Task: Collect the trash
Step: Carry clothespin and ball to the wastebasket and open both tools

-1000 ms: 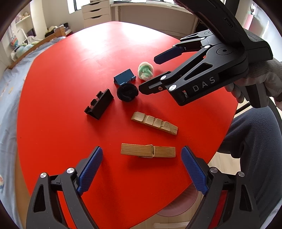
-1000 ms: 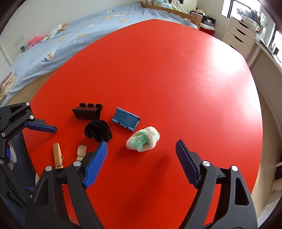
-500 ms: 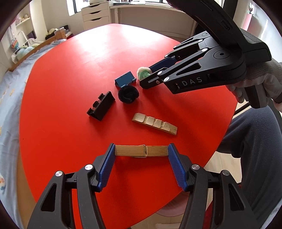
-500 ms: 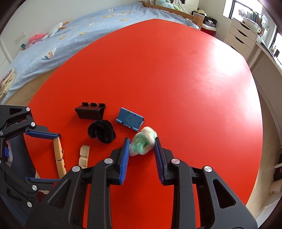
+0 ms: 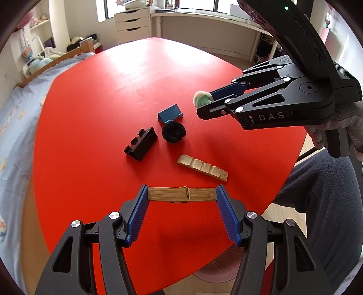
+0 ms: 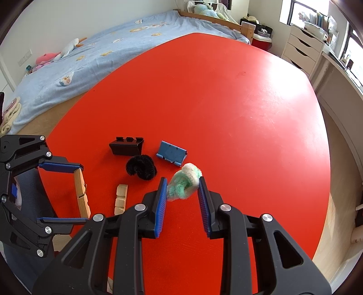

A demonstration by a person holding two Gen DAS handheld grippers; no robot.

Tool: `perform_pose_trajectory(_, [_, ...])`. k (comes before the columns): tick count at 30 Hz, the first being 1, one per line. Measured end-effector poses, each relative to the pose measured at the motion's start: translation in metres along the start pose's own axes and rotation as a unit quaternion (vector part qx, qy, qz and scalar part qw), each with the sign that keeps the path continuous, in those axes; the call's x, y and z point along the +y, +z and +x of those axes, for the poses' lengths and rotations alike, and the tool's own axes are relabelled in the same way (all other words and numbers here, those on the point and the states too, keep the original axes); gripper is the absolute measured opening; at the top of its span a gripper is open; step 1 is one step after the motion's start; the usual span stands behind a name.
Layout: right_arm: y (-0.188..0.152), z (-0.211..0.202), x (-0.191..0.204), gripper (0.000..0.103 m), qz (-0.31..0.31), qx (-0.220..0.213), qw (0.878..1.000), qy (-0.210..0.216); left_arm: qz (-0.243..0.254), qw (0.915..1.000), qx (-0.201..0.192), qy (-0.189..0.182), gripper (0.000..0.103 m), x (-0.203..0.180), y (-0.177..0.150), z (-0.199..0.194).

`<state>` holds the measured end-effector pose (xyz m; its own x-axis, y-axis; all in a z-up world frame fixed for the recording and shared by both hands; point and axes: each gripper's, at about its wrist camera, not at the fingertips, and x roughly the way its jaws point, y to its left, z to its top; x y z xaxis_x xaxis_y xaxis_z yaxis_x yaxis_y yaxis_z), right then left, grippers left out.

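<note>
1. Whereas a second ago both grippers gaped, the left gripper (image 5: 181, 196) fingers now clamp the wooden clothespin (image 5: 181, 194) endwise at 6 o'clock.
2. Right gripper (image 6: 182, 188) fingers squeeze the green-white fuzzy ball (image 6: 185, 185), lifted off the tabletop (image 6: 226, 102); both seem ready for binning.

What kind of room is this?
Probably a child's bedroom: a bed with a blue sheet, stuffed toys on it, and a white drawer unit beyond the red table.

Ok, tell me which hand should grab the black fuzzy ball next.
Neither is free: left gripper is shut on the wooden clothespin, right gripper on the green-white pompom. Once emptied, right looks nearer the black fuzzy ball.
</note>
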<state>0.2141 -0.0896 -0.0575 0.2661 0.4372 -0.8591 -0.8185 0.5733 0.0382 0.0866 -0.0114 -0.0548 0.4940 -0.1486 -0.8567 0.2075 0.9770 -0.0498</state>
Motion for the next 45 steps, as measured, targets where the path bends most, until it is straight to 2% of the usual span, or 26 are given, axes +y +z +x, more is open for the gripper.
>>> perform_pose_trajectory(16, [-0.036, -0.084, 0.031, 0.027, 0.011, -0.071, 0.997, 0.009, -0.030, 0.9984, -0.045, 0.014, 0.059, -0.012, -0.007, -0.049])
perform_pose_trajectory(26, [-0.077, -0.126, 0.056, 0.027, 0.012, -0.109, 0.994, 0.005, -0.038, 0.9955, -0.086, 0.016, 0.059, -0.031, -0.033, -0.087])
perform_pose_trajectory(37, [-0.124, -0.144, 0.086, 0.027, 0.018, -0.116, 0.993, 0.023, -0.050, 0.9924, -0.112, 0.010, 0.059, -0.050, -0.063, -0.110])
perform_pose_trajectory(45, [-0.152, -0.144, 0.102, 0.027, 0.031, -0.106, 0.993, 0.037, -0.054, 0.9927, -0.108, 0.004, 0.059, -0.064, -0.086, -0.111])
